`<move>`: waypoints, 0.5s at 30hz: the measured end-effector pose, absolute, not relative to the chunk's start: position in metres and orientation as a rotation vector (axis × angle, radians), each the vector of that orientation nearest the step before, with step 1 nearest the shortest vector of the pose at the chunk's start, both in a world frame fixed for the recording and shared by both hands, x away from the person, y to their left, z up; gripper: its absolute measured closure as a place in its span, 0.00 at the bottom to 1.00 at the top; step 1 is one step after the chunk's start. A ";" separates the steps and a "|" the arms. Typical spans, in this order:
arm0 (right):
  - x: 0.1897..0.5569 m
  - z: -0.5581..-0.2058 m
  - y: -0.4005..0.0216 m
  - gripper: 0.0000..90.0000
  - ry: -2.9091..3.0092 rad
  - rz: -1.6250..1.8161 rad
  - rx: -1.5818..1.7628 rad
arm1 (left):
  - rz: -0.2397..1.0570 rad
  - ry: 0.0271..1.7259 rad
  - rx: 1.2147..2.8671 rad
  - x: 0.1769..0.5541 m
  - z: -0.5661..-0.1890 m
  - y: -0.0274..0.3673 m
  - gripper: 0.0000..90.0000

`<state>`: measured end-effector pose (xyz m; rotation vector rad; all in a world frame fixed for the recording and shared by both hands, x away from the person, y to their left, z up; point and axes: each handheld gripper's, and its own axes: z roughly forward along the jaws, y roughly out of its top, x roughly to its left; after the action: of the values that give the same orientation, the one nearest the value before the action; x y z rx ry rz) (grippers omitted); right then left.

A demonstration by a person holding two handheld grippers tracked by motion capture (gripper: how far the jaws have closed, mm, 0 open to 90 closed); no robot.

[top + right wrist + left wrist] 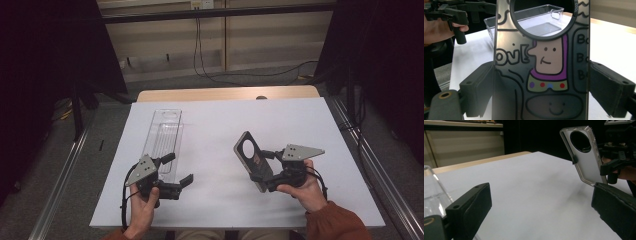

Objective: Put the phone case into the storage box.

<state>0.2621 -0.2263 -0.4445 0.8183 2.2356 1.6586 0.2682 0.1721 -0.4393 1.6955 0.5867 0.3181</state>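
Note:
A phone case (251, 159) with a large round camera hole stands tilted above the white table, gripped by its two long edges in my right gripper (261, 169). Seen from the right gripper view, the case (544, 65) shows a cartoon figure and lettering, and both pads press on its sides. From the left gripper view its plain grey inner side (586, 162) faces me. My left gripper (177, 170) is open and holds nothing, just off the near end of a clear plastic tray (159, 135). Its jaws stand wide apart over bare table (541, 202).
The long clear tray (554, 11) lies lengthwise on the left half of the white sheet (300, 125) covering the table. A wooden strip (225, 93) runs along the far edge. Metal rails flank both sides, and cables hang at the back wall.

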 end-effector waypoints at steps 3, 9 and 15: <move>0.261 -0.444 -0.224 0.14 2.238 1.664 0.815 | 0.292 0.569 1.697 0.270 -0.438 0.167 0.03; 0.261 -0.442 -0.220 0.14 2.241 1.681 0.795 | 0.251 0.520 1.702 0.271 -0.434 0.156 0.03; 0.260 -0.441 -0.218 0.13 2.248 1.684 0.784 | 0.215 0.466 1.690 0.274 -0.428 0.144 0.03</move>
<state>0.2603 -0.2181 -0.4410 0.7840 2.2479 1.6838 0.2740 0.1443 -0.4282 1.6901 0.4663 0.2149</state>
